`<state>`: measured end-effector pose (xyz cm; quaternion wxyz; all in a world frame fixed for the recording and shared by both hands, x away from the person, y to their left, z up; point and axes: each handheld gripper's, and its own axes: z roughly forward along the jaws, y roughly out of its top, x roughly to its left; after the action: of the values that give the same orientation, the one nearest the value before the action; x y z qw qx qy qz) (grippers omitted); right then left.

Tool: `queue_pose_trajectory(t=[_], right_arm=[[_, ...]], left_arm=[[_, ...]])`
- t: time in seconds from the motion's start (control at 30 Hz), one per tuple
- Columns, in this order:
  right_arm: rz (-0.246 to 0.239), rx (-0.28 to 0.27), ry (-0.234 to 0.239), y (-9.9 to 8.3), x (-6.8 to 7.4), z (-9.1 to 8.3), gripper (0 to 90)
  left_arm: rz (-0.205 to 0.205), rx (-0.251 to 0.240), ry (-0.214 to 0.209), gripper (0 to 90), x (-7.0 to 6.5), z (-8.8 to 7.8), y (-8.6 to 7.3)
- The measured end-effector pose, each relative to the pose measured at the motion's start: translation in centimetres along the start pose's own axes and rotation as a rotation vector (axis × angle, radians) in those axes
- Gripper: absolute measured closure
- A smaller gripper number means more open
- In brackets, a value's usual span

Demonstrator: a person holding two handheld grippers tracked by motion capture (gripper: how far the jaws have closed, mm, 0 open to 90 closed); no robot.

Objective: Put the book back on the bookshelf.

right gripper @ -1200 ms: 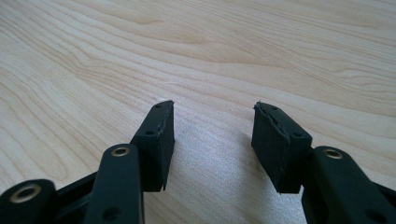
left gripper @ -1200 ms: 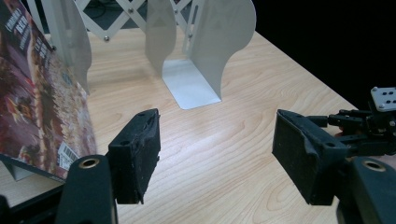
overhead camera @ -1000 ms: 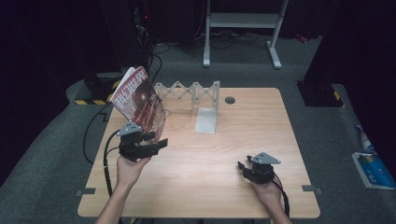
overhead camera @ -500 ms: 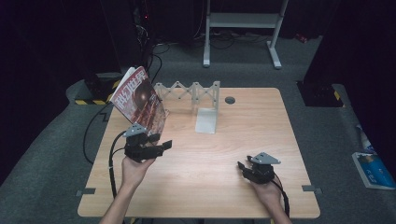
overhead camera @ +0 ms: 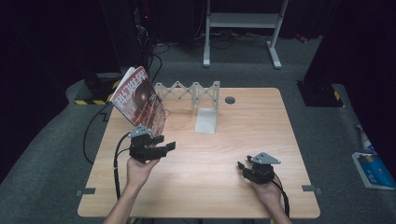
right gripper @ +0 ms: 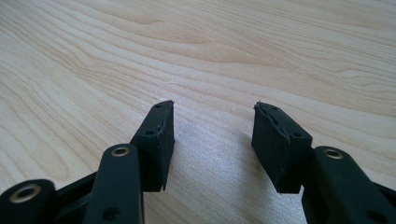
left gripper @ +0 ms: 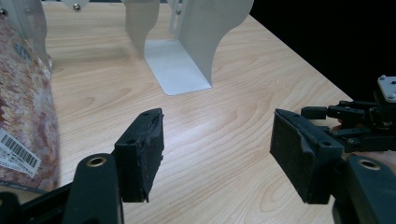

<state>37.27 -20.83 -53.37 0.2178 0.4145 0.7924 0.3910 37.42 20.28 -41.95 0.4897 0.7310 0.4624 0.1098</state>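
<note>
Upright, the magazine (overhead camera: 139,97) leans back-left, just beyond the open left claw (overhead camera: 164,146).

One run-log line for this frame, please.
left gripper: open, empty, beside magazine | right gripper: open, empty, low over table | magazine: propped in rack | bookend: untouched

The magazine (overhead camera: 139,99) bears large white Chinese characters, unreadable, and a barcode.
</note>
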Motion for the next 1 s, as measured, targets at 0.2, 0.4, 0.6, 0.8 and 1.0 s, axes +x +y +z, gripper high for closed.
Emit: queue_pose_trajectory(t=[0.2,0.4,0.6,0.8,1.0], right_arm=[[0.000,0.000,0.000,0.0,0.0,0.0,48.9],[0.000,0.000,0.001,0.0,0.0,0.0,48.9],[0.000,0.000,0.001,0.0,0.0,0.0,48.8],[0.000,0.000,0.001,0.0,0.0,0.0,48.8],[0.000,0.000,0.001,0.0,0.0,0.0,48.9]], left_arm=[[0.002,0.013,0.012,35.8,-0.1,0.8,-0.4],[0.011,0.027,0.021,35.9,-0.2,1.7,-0.8],[0.017,0.035,0.025,37.8,-0.4,2.4,-0.9],[0.018,0.039,0.034,38.9,-0.4,3.1,-1.3],[0.019,0.045,0.052,40.4,-0.3,3.7,-1.7]])
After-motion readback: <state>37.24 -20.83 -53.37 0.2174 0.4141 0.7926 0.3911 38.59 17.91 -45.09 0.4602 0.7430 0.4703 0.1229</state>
